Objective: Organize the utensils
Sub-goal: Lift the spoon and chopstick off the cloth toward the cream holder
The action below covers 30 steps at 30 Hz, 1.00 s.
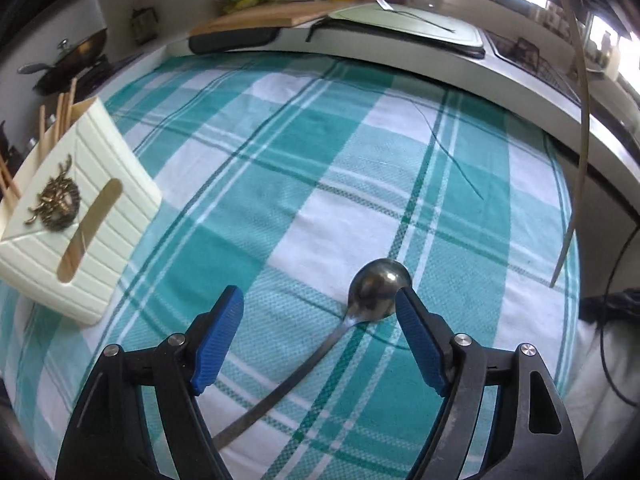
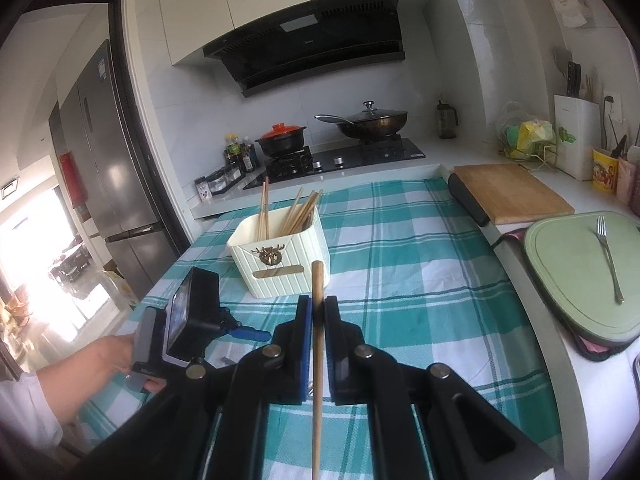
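My left gripper [image 1: 320,304] is open, low over the teal checked cloth, its jaws either side of a metal spoon [image 1: 378,294] that lies bowl-down on the cloth with its handle running back under me. My right gripper [image 2: 319,310] is shut on a wooden chopstick [image 2: 318,280] and holds it upright above the cloth. The chopstick also shows at the right of the left wrist view [image 1: 582,120]. A cream utensil box [image 2: 280,256] with several chopsticks stands ahead of the right gripper; it also shows at the left of the left wrist view [image 1: 80,208]. The left gripper also shows in the right wrist view [image 2: 240,334].
A fork [image 2: 608,256] lies on a green board [image 2: 560,280] at the right. A wooden cutting board [image 2: 508,192] lies behind it. The stove [image 2: 340,158] with a wok and a pot is at the back. The counter edge [image 1: 520,92] borders the cloth.
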Each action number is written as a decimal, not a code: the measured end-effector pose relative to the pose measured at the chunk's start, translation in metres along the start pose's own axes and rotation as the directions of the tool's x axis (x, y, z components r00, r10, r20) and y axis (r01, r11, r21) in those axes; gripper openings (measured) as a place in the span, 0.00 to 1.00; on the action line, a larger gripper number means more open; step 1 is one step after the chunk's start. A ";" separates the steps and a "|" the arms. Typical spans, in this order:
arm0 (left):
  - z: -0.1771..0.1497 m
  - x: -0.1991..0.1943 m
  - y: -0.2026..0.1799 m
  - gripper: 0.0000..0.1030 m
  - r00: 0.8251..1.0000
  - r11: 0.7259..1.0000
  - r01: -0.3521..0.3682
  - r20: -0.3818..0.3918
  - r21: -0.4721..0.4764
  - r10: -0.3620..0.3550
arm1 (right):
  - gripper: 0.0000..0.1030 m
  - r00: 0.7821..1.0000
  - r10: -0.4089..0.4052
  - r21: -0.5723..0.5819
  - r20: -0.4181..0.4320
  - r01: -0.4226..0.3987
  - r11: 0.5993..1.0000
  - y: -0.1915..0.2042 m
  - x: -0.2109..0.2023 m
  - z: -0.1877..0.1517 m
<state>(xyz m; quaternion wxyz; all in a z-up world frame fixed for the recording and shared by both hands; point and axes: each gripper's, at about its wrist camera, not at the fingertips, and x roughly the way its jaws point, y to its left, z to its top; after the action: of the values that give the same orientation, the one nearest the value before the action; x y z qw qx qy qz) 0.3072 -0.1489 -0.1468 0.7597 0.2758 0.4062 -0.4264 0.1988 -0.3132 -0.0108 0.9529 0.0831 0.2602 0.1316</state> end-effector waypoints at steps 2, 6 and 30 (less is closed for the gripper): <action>0.003 0.007 -0.006 0.79 1.000 0.999 0.014 -0.024 0.050 -0.013 | 0.06 1.000 -0.004 0.014 -0.009 0.004 1.000 -0.005 0.000 -0.003; 0.005 0.028 -0.023 0.79 0.996 0.985 0.045 -0.084 0.164 -0.032 | 0.06 1.000 -0.004 0.032 -0.015 0.004 0.999 -0.011 0.004 -0.006; -0.012 -0.012 0.038 0.04 0.992 0.959 0.099 0.098 -0.267 -0.076 | 0.06 1.000 0.006 0.033 -0.022 -0.006 0.999 -0.006 0.009 -0.011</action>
<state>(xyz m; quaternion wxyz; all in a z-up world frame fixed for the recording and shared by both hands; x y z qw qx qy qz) 0.3324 -0.1163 -0.1403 0.7876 0.1323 0.4392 -0.4115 0.2018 -0.3154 -0.0260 0.9481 0.0983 0.2725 0.1309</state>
